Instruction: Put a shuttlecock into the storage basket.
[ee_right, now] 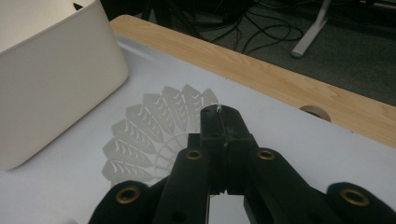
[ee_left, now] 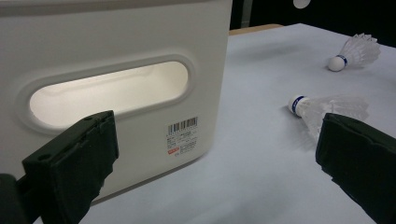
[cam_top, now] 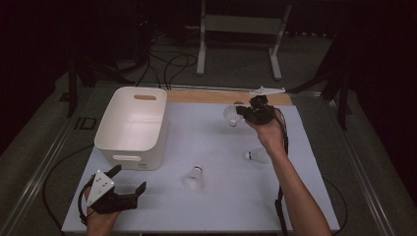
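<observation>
Between closed jaws of right gripper: feather edge of shuttlecock, held above table. Left gripper idle, jaws wide, empty, bin just ahead. Judged step: carry to bin. Next move calls for travel over bin rim, then release. Two shuttlecocks remain on table.

Place: lab-like recording room | Evidence: black curtained surroundings; loose black cables on grey carpet; white metal stand frame; wooden-edged white-topped table.
</observation>
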Demonstrator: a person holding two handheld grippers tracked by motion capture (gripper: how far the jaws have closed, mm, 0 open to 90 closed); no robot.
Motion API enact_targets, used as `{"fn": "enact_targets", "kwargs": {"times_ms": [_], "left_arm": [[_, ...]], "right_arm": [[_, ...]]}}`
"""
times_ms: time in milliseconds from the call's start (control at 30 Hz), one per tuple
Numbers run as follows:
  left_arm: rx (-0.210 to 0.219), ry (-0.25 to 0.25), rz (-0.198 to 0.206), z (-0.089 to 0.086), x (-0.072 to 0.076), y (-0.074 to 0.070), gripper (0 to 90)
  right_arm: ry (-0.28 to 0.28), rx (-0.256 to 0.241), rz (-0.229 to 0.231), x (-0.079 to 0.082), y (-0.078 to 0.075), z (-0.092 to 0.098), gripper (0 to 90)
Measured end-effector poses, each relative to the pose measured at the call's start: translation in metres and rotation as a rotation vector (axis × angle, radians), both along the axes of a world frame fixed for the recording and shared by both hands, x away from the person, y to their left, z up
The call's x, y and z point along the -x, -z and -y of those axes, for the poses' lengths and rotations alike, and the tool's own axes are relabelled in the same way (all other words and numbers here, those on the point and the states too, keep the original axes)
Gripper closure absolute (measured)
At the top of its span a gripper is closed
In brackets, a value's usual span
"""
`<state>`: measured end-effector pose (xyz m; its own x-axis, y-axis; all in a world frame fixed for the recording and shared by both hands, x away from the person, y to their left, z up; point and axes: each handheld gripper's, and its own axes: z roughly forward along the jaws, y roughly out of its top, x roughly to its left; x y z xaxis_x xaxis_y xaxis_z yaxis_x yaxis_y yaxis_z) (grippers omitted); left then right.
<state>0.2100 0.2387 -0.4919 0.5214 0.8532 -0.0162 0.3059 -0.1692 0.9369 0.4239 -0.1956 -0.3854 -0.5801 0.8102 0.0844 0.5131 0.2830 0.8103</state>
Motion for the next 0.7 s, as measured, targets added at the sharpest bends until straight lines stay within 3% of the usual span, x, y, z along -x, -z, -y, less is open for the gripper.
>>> {"fn": "enact_targets", "kwargs": {"times_ms": [700], "left_arm": [[0.001, -0.002, 0.001, 0.000, 0.000, 0.000, 0.0]], "right_arm": [[-0.016, -0.015, 0.027, 0.000, -0.012, -0.009, 89.5]]}}
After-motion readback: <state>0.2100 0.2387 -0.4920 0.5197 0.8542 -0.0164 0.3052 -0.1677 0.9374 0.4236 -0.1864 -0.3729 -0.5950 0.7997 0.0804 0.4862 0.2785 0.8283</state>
